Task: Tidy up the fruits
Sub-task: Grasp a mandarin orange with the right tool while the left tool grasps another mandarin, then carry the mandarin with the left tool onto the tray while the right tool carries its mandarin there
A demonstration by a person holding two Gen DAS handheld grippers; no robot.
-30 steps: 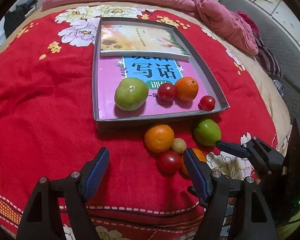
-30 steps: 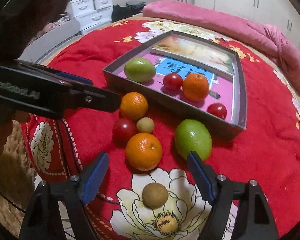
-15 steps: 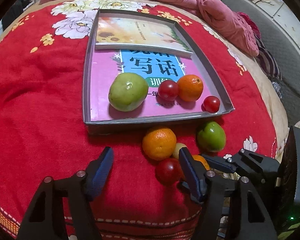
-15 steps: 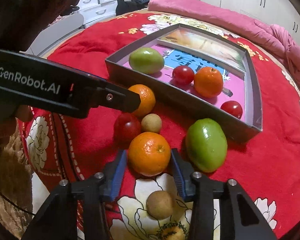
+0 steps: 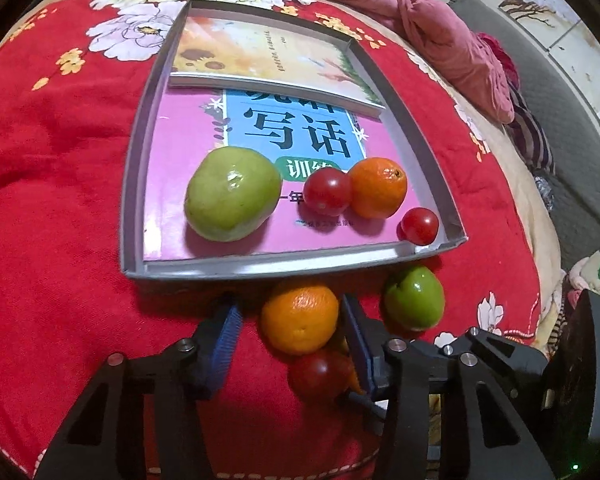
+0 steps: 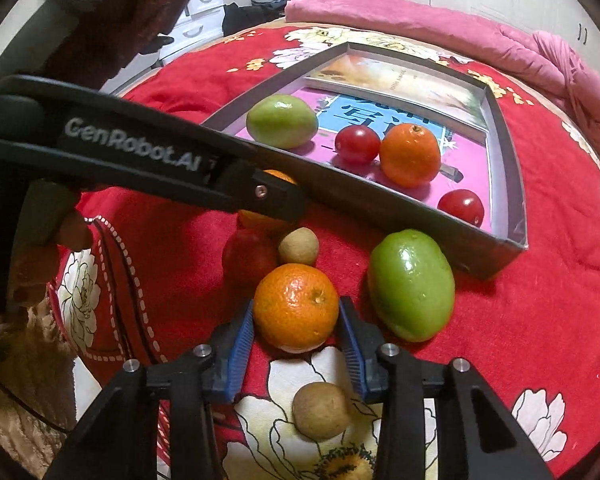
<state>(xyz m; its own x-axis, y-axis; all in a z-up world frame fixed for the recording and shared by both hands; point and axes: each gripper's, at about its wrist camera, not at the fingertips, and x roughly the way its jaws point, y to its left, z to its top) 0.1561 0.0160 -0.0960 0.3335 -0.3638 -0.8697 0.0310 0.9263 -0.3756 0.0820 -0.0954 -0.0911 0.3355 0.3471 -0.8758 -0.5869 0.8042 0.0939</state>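
A grey tray on the red bedspread holds two books, a green fruit, two tomatoes and an orange. In front of it lie loose fruits. My left gripper is open around an orange, with a gap on its left side. My right gripper is shut on another orange. A green fruit, a tomato and two small brown fruits lie nearby. The left gripper's arm crosses the right wrist view and hides most of its orange.
The pink rolled blanket lies behind the tray. The bed edge drops off at the right, with a grey mat below. White drawers stand beyond the bed's far left.
Both grippers moved forward. The left one narrowed and came around the orange by the tray. The right one closed from wide open onto the nearer orange.
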